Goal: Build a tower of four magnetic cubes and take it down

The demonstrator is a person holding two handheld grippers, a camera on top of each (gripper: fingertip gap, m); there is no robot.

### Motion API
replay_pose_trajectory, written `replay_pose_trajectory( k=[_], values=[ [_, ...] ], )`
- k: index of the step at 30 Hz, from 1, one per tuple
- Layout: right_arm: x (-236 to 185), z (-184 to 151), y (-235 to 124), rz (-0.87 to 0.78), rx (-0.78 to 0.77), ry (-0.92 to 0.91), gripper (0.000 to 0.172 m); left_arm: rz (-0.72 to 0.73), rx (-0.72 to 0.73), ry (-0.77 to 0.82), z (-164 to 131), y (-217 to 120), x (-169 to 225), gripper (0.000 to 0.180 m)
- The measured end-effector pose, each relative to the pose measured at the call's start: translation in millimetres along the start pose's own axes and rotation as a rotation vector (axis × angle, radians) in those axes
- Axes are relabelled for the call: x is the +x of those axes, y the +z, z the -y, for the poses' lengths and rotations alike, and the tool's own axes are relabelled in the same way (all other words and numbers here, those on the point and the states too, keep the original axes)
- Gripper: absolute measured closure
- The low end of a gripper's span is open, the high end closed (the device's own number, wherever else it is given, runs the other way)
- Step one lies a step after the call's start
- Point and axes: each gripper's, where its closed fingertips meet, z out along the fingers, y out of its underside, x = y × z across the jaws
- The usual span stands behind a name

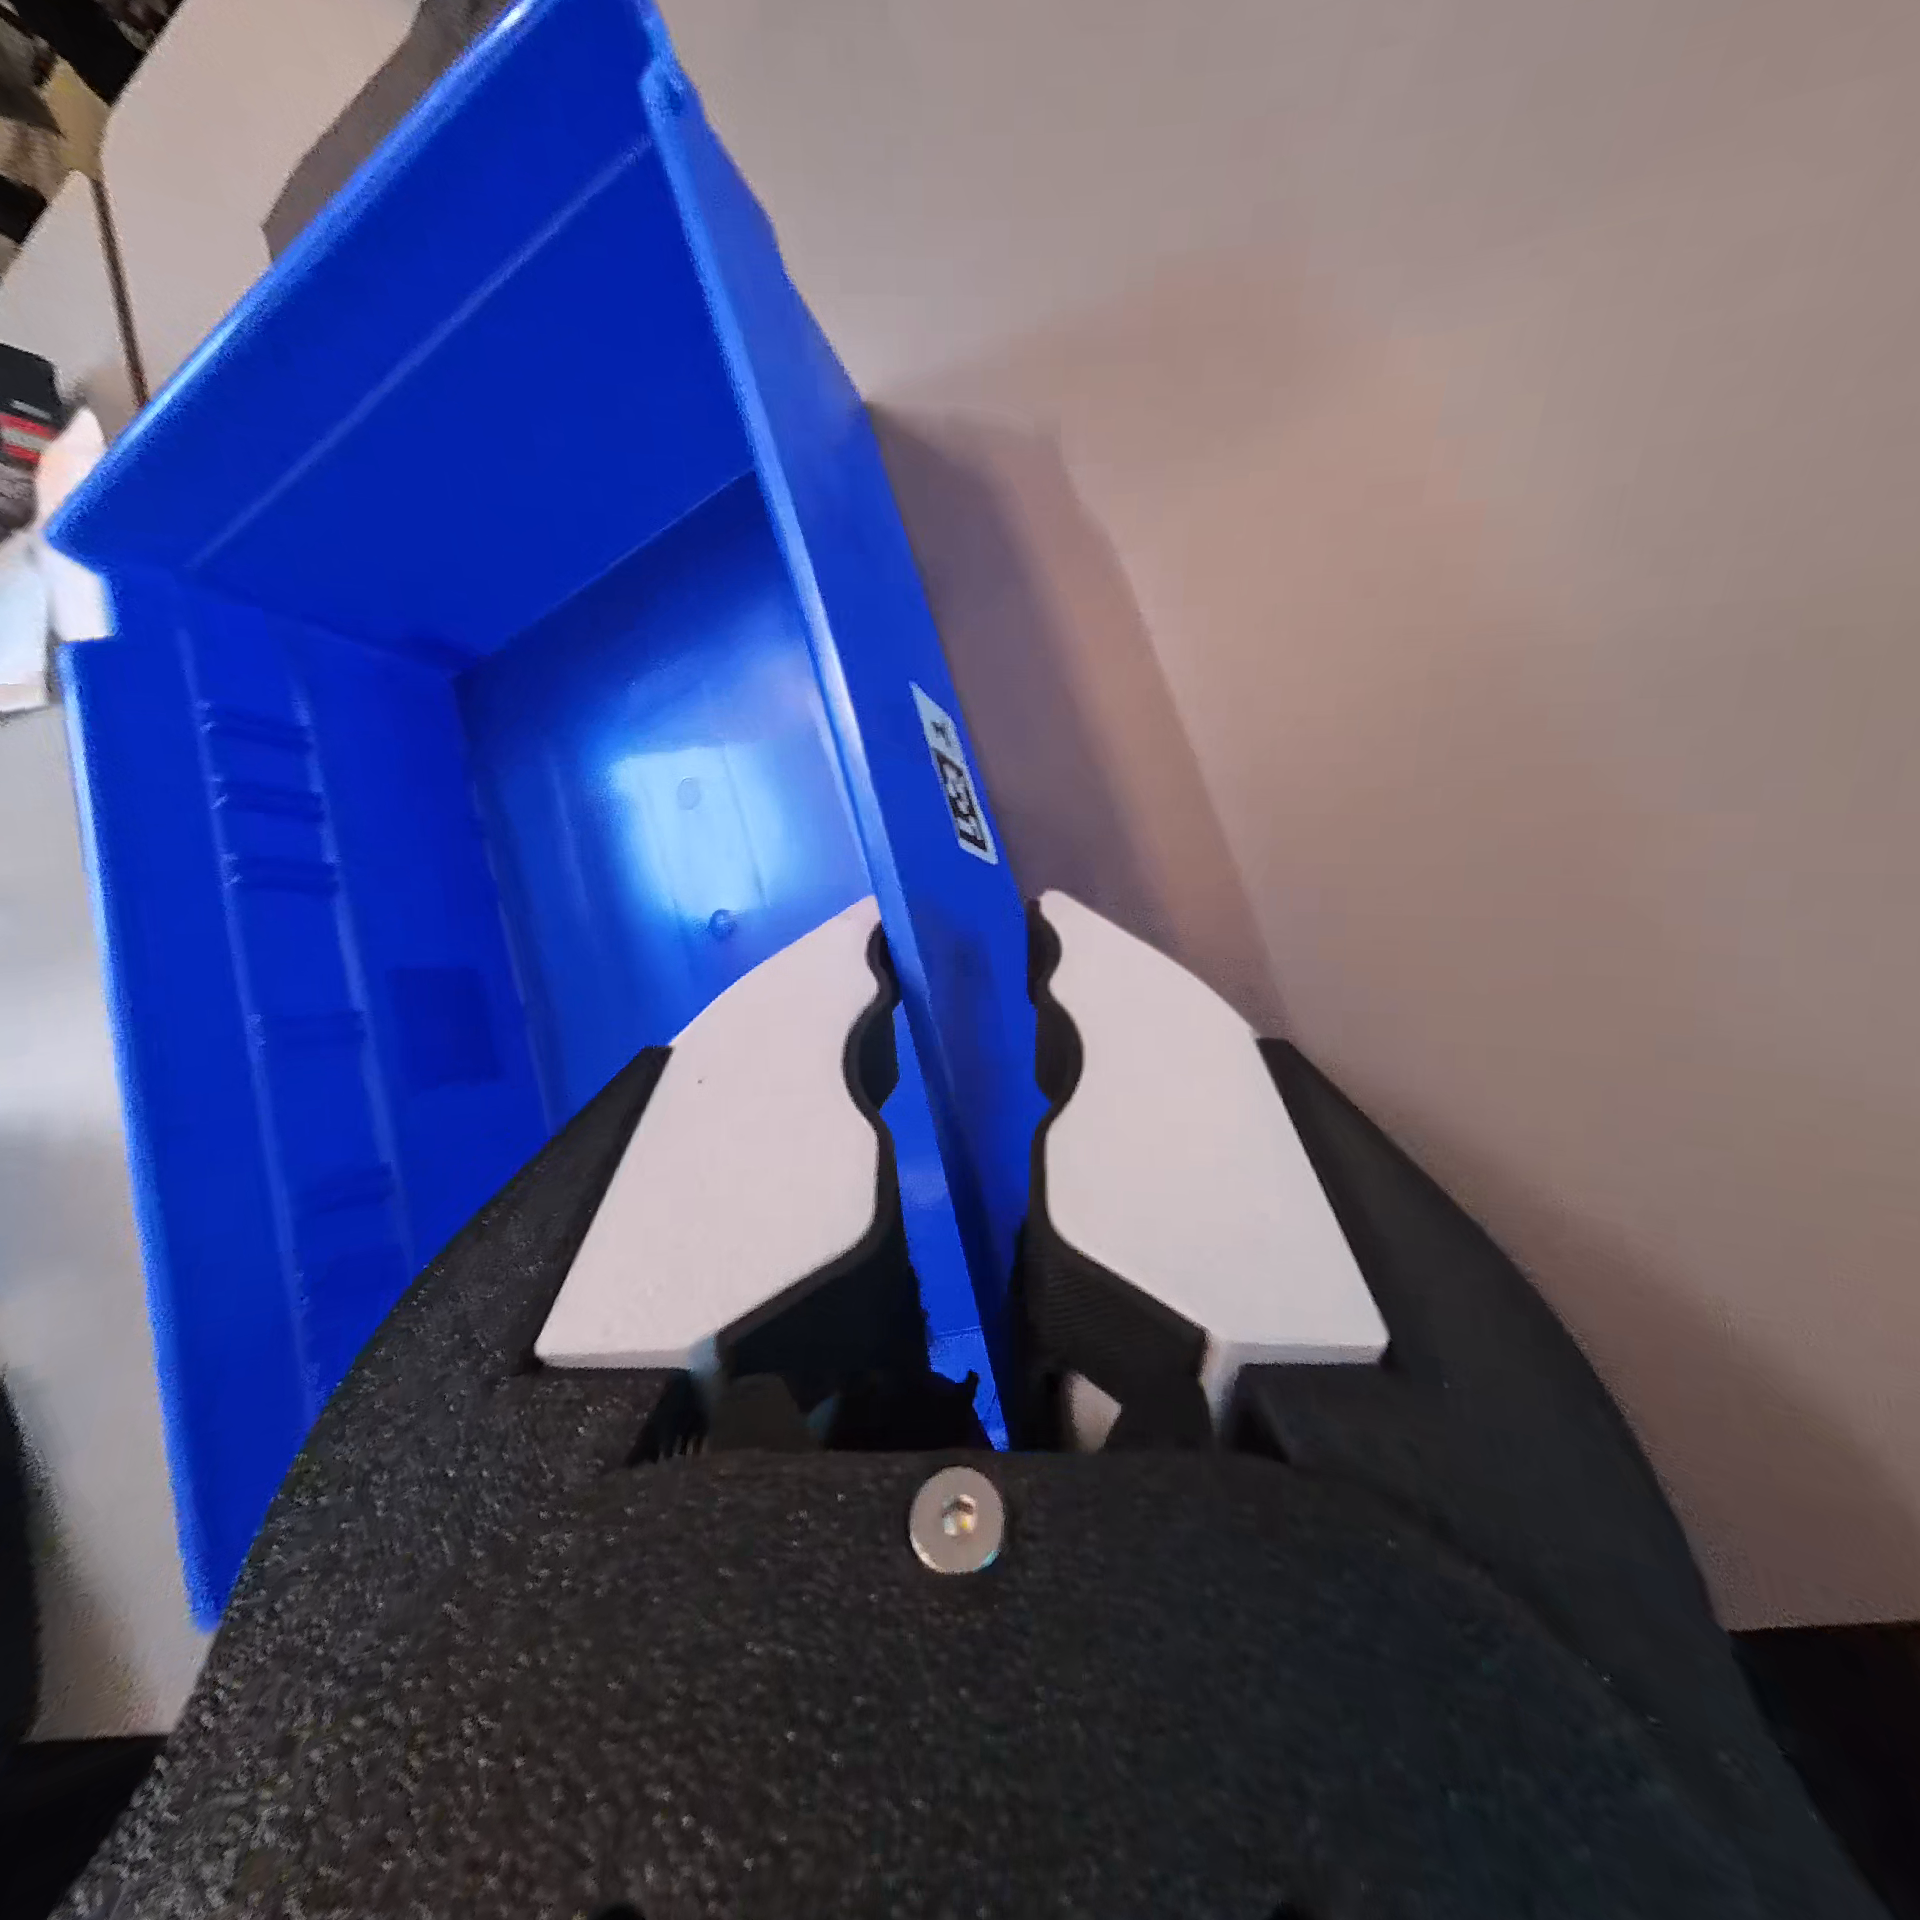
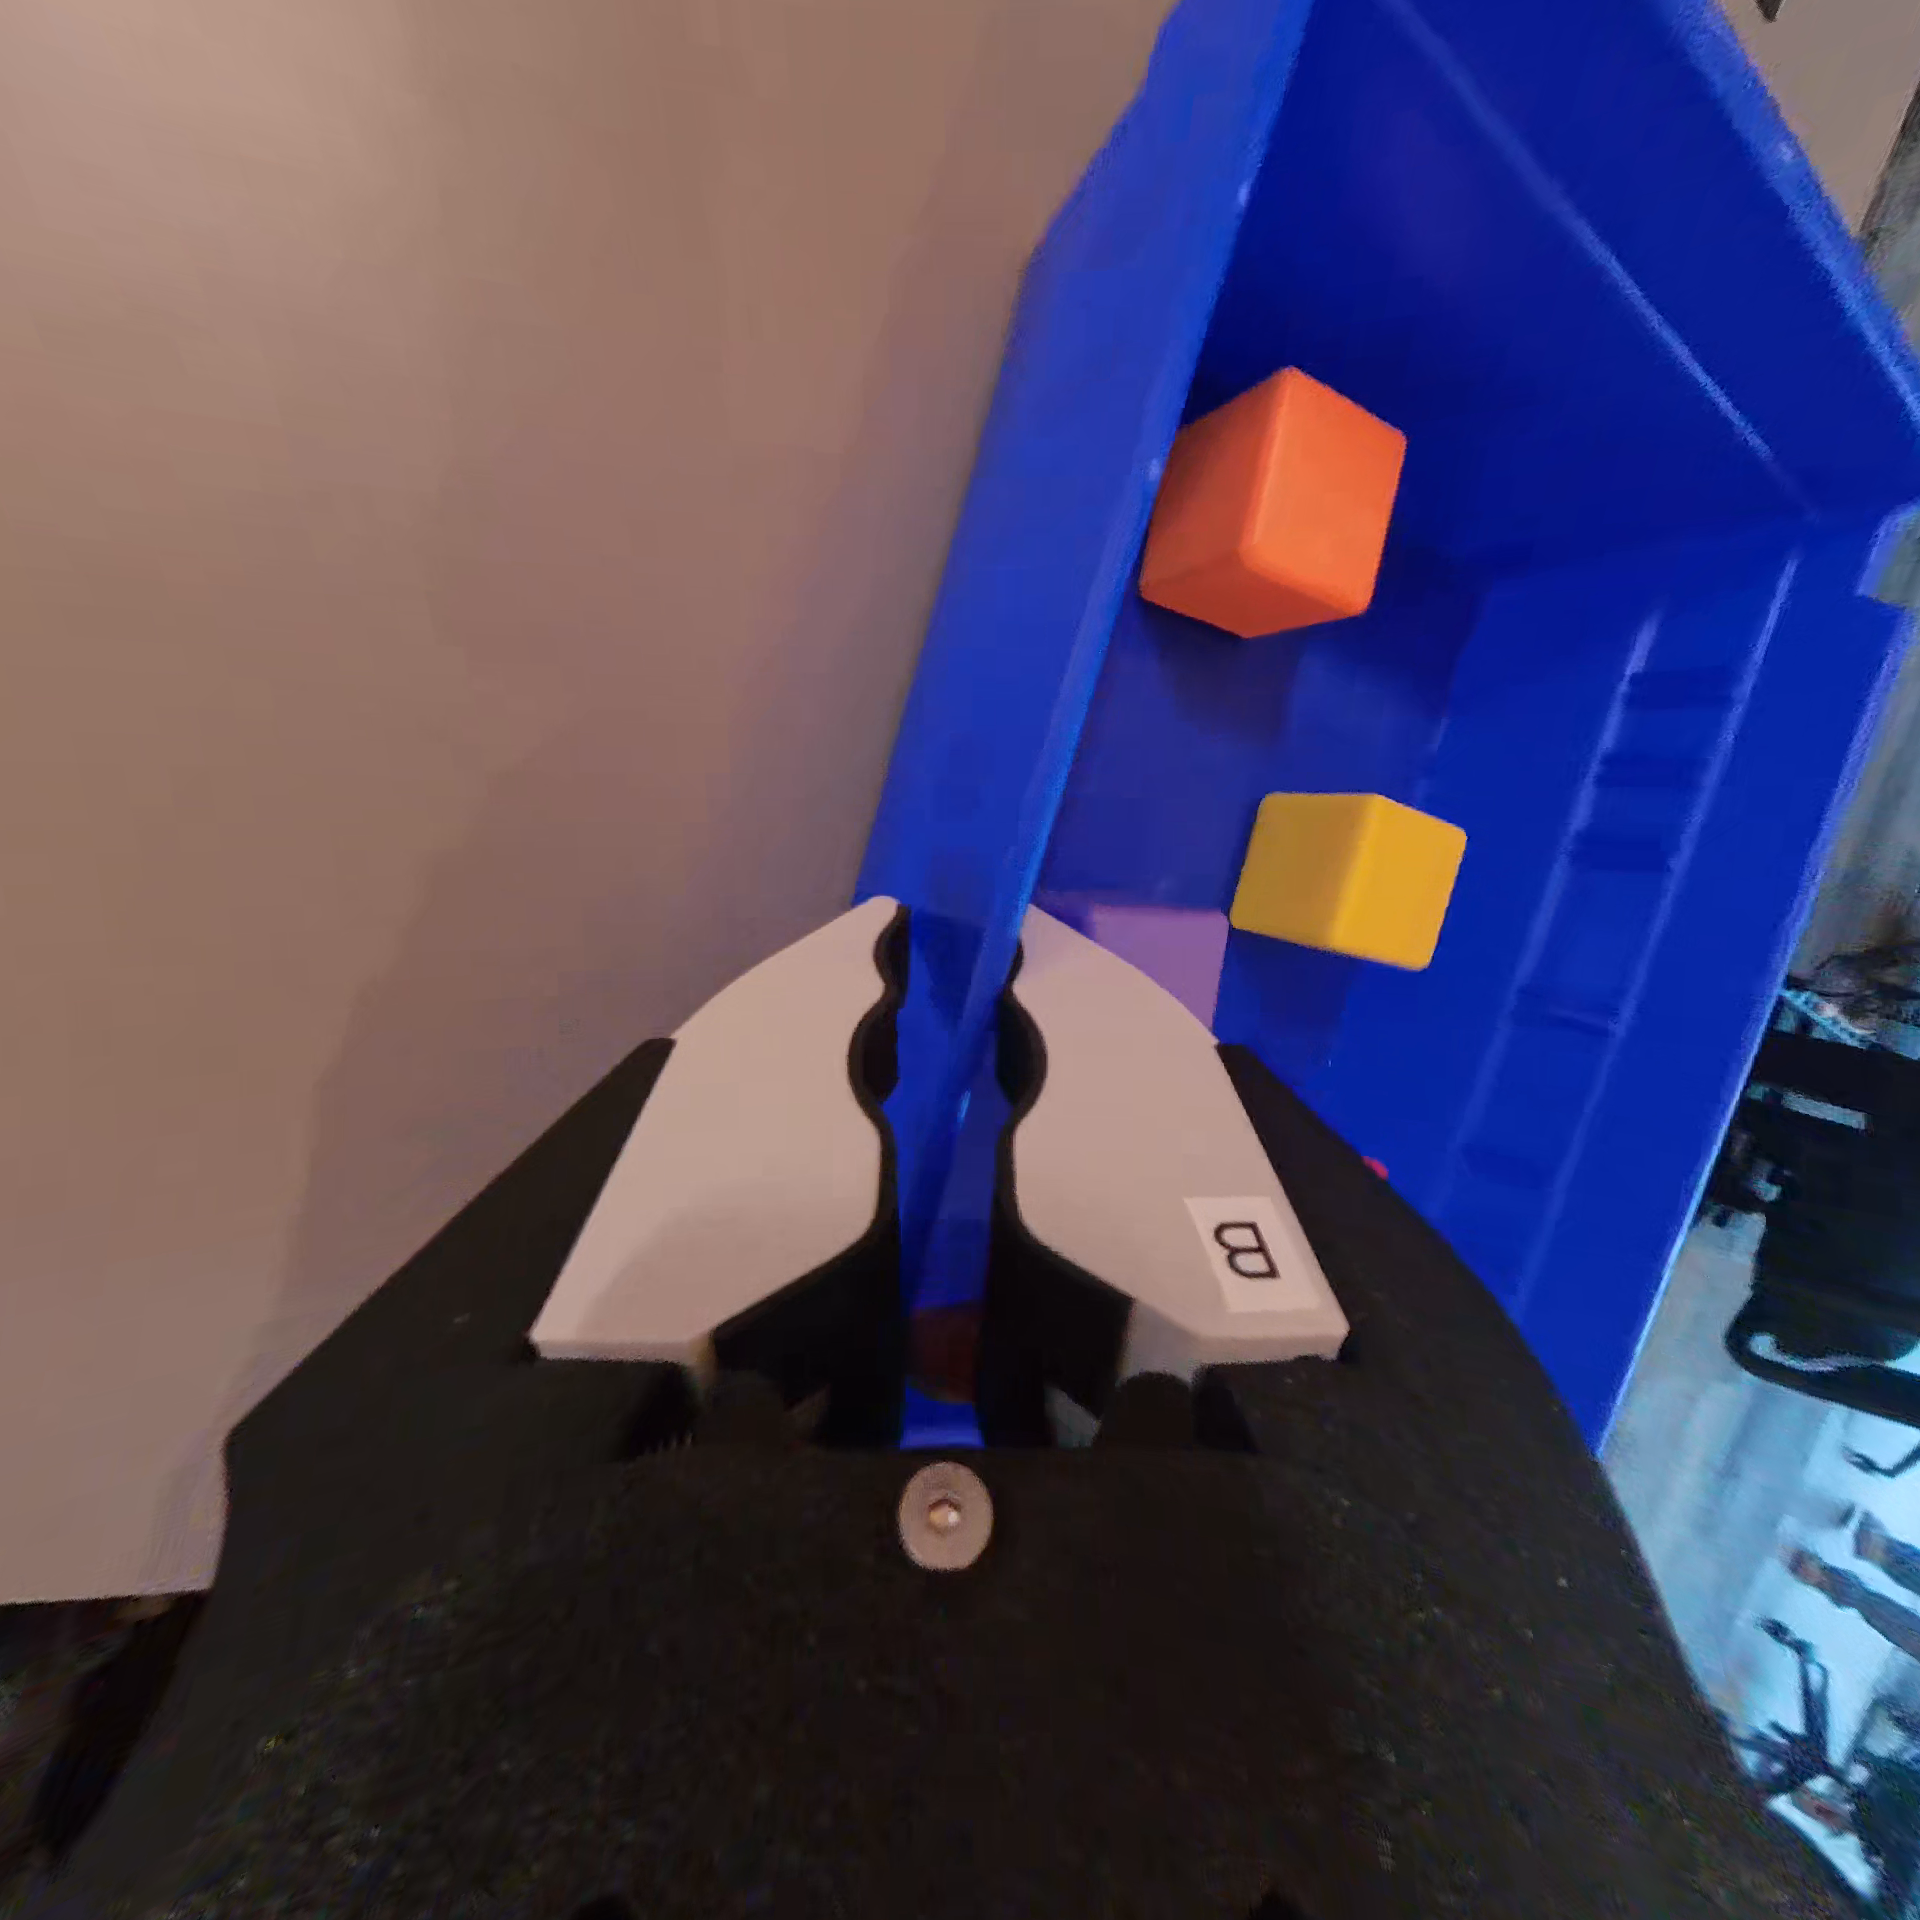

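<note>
Blue plastic bin [image 1: 436, 499], tilted above the table [image 1: 1455, 520]: my left tongs [image 1: 961, 935] and right tongs [image 2: 956, 935] each clamp one side wall. Orange cube [image 2: 1278, 499], yellow cube [image 2: 1351, 878] and purple cube [image 2: 1164, 951] lie inside the bin.

A small pale sticker [image 1: 954, 774] with dark characters sits on the outer face of the blue bin [image 1: 416, 436] wall, just beyond the left gripper's [image 1: 956, 935] fingertips. A white label [image 2: 1247, 1252] bearing one black character lies on the right finger [image 2: 1122, 1122] of the right gripper [image 2: 956, 935], toward its near end. At the far left, a dark package [image 1: 26, 436] carries blurred, unreadable print
</note>
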Motion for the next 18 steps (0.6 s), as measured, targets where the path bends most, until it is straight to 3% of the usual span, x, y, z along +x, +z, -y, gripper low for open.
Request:
replay_pose_trajectory(
  k=[5,18],
  values=[
    [-8.1,-2.5,-4.7,0.076,0.070,-0.039,0.163,0.063,0.009,0.182,-3.0,-2.9,-10.2,0.166],
    [-40.8,-18.4,-26.7,0.250,0.246,-0.424,0.165,-0.146,0.252,0.566,14.8,1.9,11.3,0.166]
  ],
)
